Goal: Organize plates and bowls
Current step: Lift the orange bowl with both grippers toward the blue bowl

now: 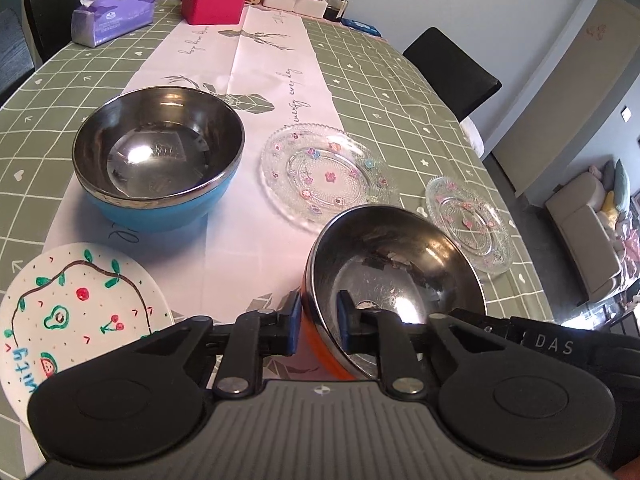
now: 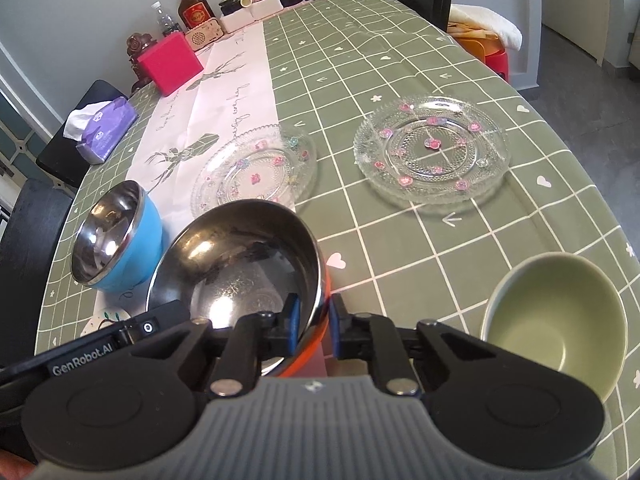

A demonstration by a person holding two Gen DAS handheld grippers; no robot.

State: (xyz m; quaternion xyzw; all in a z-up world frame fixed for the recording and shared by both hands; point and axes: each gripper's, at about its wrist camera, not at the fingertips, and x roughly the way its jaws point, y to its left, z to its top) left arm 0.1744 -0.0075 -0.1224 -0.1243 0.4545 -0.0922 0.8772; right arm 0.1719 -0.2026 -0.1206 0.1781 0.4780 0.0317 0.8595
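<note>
The orange steel bowl (image 1: 394,280) sits at the near edge of the table, gripped on opposite sides of its rim: the left gripper (image 1: 319,320) and the right gripper (image 2: 315,322) are each closed on the rim wall, one pad inside and one outside. For a clean lift, both grips are best raised together and kept level, and the bowl is probably best nested in the blue steel bowl (image 1: 160,156) just beyond. The table (image 2: 400,60) is covered by a green checked cloth with a white runner (image 1: 256,72). Two glass plates (image 2: 432,152) (image 2: 256,172), a painted plate (image 1: 80,304) and a green bowl (image 2: 552,320) are spread around.
</note>
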